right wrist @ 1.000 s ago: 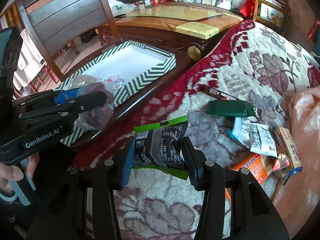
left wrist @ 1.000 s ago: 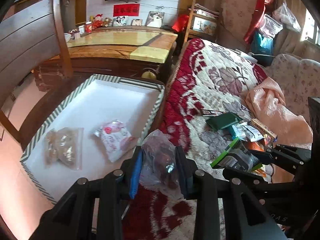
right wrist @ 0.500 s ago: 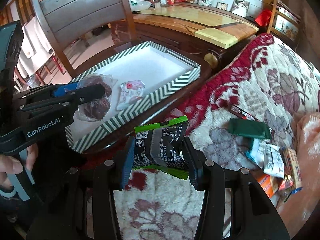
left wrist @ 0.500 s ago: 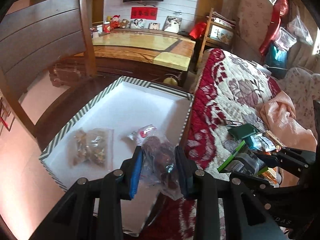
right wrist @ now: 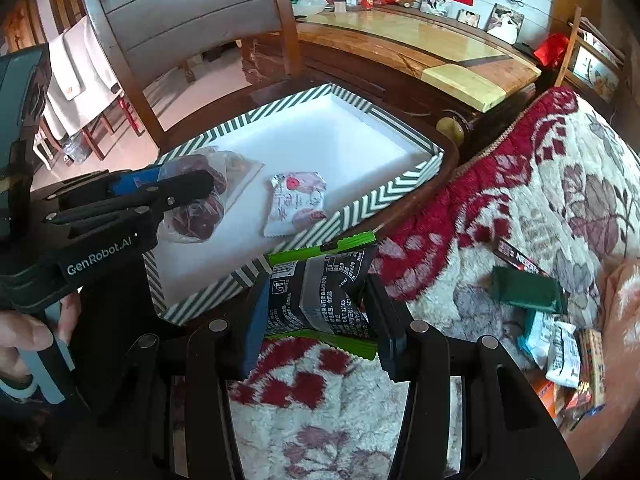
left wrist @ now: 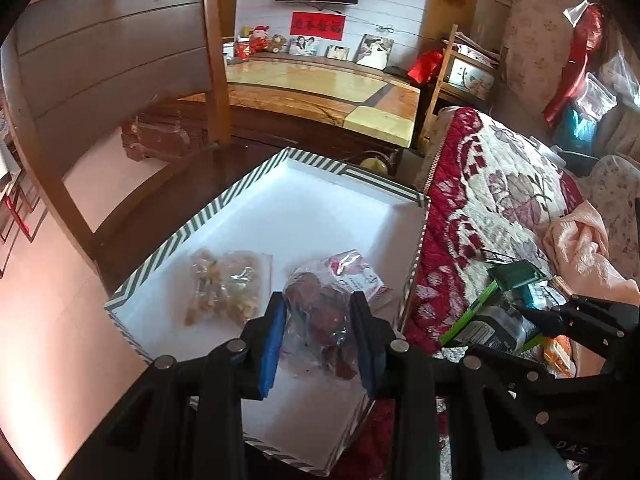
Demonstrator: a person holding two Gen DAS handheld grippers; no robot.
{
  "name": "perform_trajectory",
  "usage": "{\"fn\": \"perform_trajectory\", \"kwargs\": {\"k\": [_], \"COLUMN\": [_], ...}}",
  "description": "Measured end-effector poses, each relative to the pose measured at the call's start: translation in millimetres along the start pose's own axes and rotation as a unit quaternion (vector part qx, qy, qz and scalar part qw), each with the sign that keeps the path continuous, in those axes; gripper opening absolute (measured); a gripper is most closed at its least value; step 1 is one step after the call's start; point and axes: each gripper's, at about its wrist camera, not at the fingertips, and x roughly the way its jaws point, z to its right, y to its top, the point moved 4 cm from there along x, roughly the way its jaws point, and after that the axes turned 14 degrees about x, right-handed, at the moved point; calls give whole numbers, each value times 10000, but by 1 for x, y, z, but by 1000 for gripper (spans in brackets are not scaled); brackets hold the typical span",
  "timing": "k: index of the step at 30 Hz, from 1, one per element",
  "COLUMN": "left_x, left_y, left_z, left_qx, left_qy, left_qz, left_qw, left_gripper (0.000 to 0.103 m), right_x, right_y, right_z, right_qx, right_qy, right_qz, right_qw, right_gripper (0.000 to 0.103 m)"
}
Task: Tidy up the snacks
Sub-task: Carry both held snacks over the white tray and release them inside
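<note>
My left gripper point(left wrist: 318, 312) is shut on a clear bag of dark red dates point(left wrist: 320, 320) and holds it above the white inside of the green-striped box point(left wrist: 200, 224). In the box lie a clear bag of pale nuts point(left wrist: 224, 284) and a white-and-pink packet point(left wrist: 360, 276). My right gripper point(right wrist: 316, 292) is shut on a black-and-green snack packet point(right wrist: 324, 292), held over the blanket just outside the box's near wall point(right wrist: 248, 276). The left gripper point(right wrist: 188, 188) with the dates point(right wrist: 196, 216) also shows in the right wrist view.
The box sits on a dark wooden chair seat point(left wrist: 168, 184) beside a red-and-cream blanket point(right wrist: 540, 184). Several loose snacks lie on the blanket: a green packet point(right wrist: 524, 288), a dark bar point(right wrist: 516, 258), white sachets point(right wrist: 560, 348). A wooden table point(right wrist: 420, 44) stands behind.
My left gripper has carried the date bag leftward from the blanket's edge to above the box. My right gripper has moved with its packet toward the box's near wall.
</note>
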Motion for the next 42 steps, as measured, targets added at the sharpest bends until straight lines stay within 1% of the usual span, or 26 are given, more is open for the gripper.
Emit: {"fn": "perform_trajectory", "kwargs": {"k": [10, 16, 25, 37, 42], "left_x": [5, 13, 30, 47, 50], "left_y": [-7, -10, -17, -22, -24], "left_z": [-17, -28, -38, -45, -47], "left_qx": [-168, -331, -495, -622, -641], "left_qy": [85, 120, 161, 209, 321], "left_qz": [-124, -263, -534, -787, -859], "left_qw": [9997, 9990, 9972, 9947, 9937], "left_gripper": [35, 35, 35, 35, 37], "right_x": [16, 27, 61, 98, 107], "right_y": [11, 23, 40, 57, 57], "right_z": [-19, -28, -45, -49, -48], "right_qx": [-163, -251, -420, -324, -262], "right_qy": [78, 135, 214, 332, 343], "right_qz": [-97, -139, -339, -555, -624], "right_qw": [9998, 9995, 9983, 9974, 9971], "right_gripper": [46, 46, 46, 46, 46]}}
